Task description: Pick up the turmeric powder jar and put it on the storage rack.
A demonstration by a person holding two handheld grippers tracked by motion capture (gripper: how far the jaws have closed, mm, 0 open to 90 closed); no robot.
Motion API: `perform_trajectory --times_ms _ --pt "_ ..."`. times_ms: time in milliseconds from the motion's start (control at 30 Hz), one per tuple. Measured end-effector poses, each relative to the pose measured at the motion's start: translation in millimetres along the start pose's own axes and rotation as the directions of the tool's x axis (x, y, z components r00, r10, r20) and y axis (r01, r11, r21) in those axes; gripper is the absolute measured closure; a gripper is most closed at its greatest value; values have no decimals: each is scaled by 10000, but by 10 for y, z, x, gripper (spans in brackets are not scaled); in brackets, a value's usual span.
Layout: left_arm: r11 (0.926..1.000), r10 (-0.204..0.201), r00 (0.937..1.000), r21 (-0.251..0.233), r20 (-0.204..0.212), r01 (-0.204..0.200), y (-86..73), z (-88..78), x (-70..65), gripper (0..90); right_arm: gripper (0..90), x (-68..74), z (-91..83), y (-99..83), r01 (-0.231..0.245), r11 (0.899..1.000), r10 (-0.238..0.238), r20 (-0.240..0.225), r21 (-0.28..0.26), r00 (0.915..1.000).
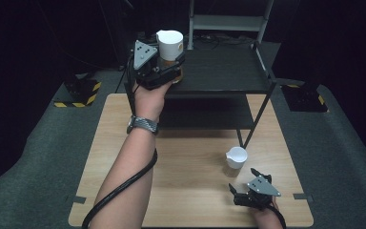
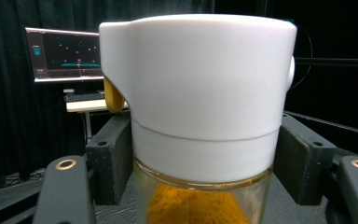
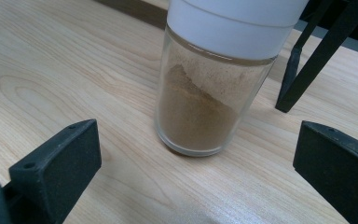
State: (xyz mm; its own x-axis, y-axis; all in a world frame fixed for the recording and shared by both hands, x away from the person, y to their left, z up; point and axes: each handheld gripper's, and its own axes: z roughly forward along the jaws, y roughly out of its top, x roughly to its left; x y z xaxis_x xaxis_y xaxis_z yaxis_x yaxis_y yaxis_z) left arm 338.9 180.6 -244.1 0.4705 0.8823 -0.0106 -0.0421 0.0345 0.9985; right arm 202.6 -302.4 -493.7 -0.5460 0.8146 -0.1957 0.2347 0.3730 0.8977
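Dark shelf (image 1: 228, 71) behind a wooden counter (image 1: 190, 157) — left gripper (image 1: 164, 67) pinching the yellow-spice jar (image 1: 170, 52) at the shelf's edge, placement nearly done; right gripper (image 1: 248, 183) spread before the brown-spice jar (image 1: 236, 157) — pickup still ahead

No legible txt, labels, brands or nos. anywhere. The monitor (image 2: 65, 53) in the left gripper view carries graphics and tiny lines of characters, too small and blurred to read. The white lid (image 2: 198, 79) of the yellow-spice jar (image 2: 200, 200) is plain, no print. Same for the brown-spice jar (image 3: 200, 112) in the right gripper view: bare glass, blank white lid (image 3: 235, 23). Only sign-like marking is the yellow-black hazard striping (image 1: 78, 102) on the stand base on the floor at left in the high view, w/o any wording.
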Motion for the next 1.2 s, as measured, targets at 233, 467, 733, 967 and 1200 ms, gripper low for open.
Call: perform_trajectory --times_ms 233,467,733,967,1200 --pt "9992 -378 9989 123 -291 382 12 -36 -28 114 4 6 1 2 30 10000 -30 13 13 10000" --pt "9991 -412 9991 -145 -134 410 -53 -181 -9 4 5 10 0 5 54 10000 -54 18 27 10000" --pt "9995 -174 9998 -258 -124 171 -66 -376 -40 4 5 19 4 7 127 9999 -127 44 35 9999" --pt "9997 -24 9999 -247 -118 21 -110 -585 -80 4 5 26 4 10 171 9998 -171 63 49 9998" --pt "9990 230 9997 -382 -92 -233 -213 -788 -153 4 5 31 5 12 208 9998 -208 79 62 9998"
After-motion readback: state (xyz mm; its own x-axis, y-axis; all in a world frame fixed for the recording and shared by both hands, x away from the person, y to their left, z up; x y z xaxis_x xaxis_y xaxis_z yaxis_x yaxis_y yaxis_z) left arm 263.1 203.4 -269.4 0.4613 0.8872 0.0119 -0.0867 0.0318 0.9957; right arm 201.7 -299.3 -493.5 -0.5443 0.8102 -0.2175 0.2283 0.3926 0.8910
